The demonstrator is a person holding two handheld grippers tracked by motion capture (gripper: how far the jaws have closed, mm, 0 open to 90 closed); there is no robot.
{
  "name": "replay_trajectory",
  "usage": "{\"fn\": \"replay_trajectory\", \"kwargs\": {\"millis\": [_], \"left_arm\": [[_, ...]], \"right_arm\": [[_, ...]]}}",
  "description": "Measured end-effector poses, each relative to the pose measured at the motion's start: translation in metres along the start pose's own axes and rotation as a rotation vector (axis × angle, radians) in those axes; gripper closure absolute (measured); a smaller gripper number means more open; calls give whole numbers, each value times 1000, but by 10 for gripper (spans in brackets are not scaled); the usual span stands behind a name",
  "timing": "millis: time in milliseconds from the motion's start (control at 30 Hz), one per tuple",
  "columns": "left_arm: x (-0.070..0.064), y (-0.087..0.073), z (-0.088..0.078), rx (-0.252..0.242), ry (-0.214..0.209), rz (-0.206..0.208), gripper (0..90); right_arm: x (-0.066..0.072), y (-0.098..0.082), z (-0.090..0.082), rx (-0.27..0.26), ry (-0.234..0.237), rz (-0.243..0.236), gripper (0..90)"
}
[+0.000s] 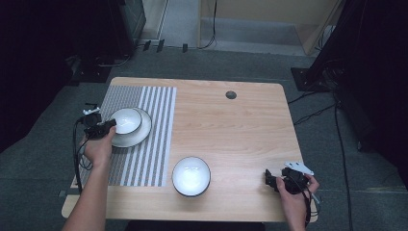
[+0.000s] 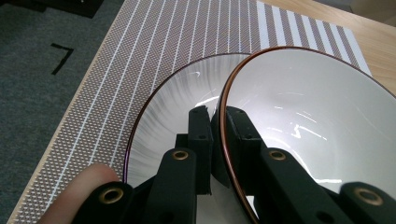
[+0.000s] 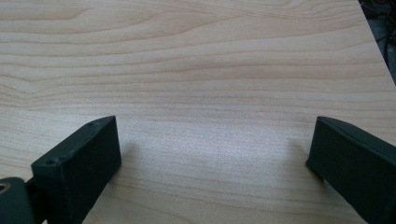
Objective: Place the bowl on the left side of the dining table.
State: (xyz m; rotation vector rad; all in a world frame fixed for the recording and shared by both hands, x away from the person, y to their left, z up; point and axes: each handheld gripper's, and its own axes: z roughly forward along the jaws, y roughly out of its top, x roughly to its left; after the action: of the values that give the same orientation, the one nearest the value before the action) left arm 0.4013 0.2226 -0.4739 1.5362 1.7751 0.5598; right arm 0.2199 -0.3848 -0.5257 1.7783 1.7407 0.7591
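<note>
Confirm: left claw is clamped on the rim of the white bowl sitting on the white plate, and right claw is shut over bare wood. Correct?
Not quite: the right claw is open, its jaws wide apart over the bare wooden table, as the right gripper view shows. The left claw is indeed clamped on the rim of the white bowl on the white plate.

Lab or studio-type recording room, not a home. Light wood table with a round cable hole stands alone on grey carpet floor, black equipment stands and dark gear around it, loose cables trailing across the floor. Tape marks on the carpet. Tableware is staged: striped placemat, plate, two bowls. Person's hands hold cabled black grippers.
</note>
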Motion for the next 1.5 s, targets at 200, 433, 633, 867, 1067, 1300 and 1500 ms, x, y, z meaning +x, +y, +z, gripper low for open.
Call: {"fn": "replay_trajectory", "kwargs": {"millis": [200, 433, 633, 867, 1067, 1300, 1500], "left_arm": [[1, 1, -5, -13, 5, -9, 710], [2, 4, -11, -27, -31, -16, 278], [-1, 4, -16, -41, -35, 17, 85], [-3, 2, -31, -83, -30, 50, 85], [-2, -1, -45, -118, -54, 51, 85], [-1, -9, -60, -139, -61, 81, 85], [1, -15, -76, -172, -84, 77, 85]], "right_arm": [[0, 0, 0, 1, 0, 0, 12], [0, 0, 0, 2, -1, 0, 7], [0, 0, 1, 7, 0, -1, 0], [0, 0, 1, 7, 0, -1, 0], [0, 0, 1, 7, 0, -1, 0], [0, 0, 1, 7, 0, -2, 0], [0, 0, 1, 8, 0, -1, 0]]}}
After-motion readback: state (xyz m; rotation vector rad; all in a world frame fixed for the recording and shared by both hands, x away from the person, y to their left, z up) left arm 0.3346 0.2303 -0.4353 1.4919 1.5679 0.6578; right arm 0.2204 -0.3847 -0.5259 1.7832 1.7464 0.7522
